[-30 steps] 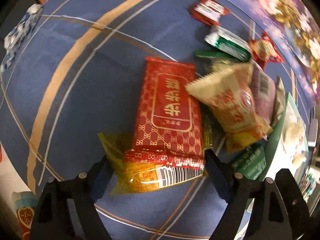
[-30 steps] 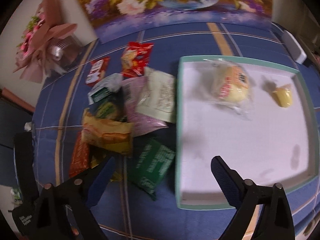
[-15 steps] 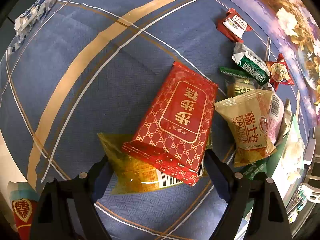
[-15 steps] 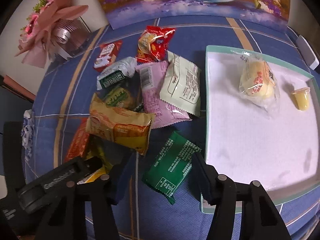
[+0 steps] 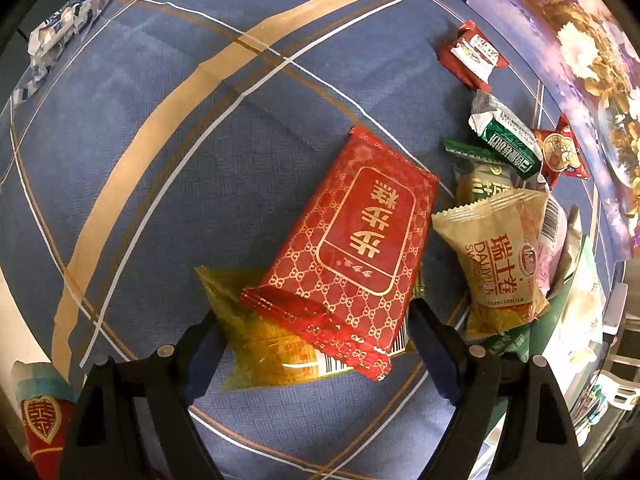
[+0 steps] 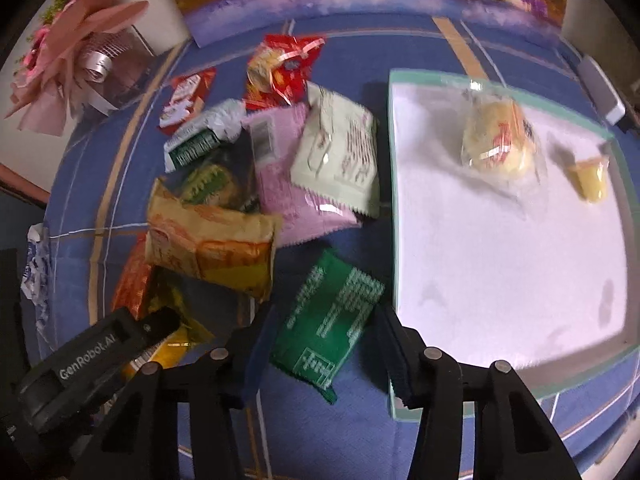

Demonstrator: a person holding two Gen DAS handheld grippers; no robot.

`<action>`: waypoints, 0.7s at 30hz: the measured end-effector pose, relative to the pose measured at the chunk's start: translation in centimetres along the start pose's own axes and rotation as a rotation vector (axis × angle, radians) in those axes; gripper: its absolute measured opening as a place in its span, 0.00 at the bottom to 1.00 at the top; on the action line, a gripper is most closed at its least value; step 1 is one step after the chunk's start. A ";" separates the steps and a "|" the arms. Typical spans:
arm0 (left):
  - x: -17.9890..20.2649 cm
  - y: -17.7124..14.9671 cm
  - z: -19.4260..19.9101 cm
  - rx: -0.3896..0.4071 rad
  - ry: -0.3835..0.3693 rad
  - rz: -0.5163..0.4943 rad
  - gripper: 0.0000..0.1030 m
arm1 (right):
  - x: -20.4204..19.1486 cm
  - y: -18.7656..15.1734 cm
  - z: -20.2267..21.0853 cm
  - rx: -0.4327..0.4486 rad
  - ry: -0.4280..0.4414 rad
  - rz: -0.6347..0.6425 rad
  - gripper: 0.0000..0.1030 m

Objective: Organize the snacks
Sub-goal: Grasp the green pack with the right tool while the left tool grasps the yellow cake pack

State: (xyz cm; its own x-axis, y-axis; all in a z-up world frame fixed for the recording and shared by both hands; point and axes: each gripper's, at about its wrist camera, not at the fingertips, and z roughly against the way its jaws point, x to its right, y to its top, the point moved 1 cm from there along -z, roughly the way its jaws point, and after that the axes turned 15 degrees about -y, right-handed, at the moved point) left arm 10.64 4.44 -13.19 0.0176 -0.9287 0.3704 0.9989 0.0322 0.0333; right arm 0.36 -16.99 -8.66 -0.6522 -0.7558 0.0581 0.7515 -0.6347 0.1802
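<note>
- I take the white tray [image 6: 500, 264] with the pale green rim as my landmark; it sits on the table [image 5: 168, 152] under a blue checked cloth.
- My right gripper [image 6: 320, 344] is spread wide, grasping nothing, just beside the tray's near left corner.
- The dark green packet [image 6: 330, 320] lies flat on the cloth just left of the tray, its near end between my right fingers [image 6: 256, 344]. I cannot tell whether either finger touches it.
- Inside the tray I see a clear-wrapped yellow bun [image 6: 500, 144] toward the far side and a small yellow jelly cup [image 6: 588, 180] to its right.
- Left of the tray lies the snack pile: a pale green packet [image 6: 336, 152] nearest the rim, overlapping a pink packet [image 6: 288, 184], then a tan and orange packet [image 6: 208, 244] further left.
- My left gripper [image 5: 316, 344] is also released, well left of the tray, at the pile's outer edge.
- The red packet [image 5: 352, 248] with gold lettering lies tilted across a yellow packet [image 5: 264, 344], and the near ends of both sit between my left fingers [image 5: 200, 356]. The right finger looks close against the red packet's edge, though contact is unclear.
- On the tray side of the red packet, the tan packet appears again in the left wrist view [image 5: 496, 264].
</note>
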 end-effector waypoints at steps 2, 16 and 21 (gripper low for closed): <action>0.2 0.0 0.0 0.001 0.000 0.004 0.85 | 0.1 0.0 -0.4 -0.016 0.005 -0.008 0.52; 0.9 0.1 -0.4 0.002 0.020 -0.022 0.86 | -3.5 -0.2 -1.3 0.045 -0.082 0.100 0.52; 1.5 0.2 -0.8 0.004 0.037 -0.042 0.86 | -4.0 -0.5 -2.4 0.025 -0.082 0.102 0.49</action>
State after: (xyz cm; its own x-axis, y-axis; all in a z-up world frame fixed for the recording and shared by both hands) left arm 10.93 2.72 -13.39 -0.0231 -0.9422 0.3343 0.9986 -0.0060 0.0522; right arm 2.83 -13.98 -11.34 -0.5794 -0.7997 0.1573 0.8122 -0.5504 0.1932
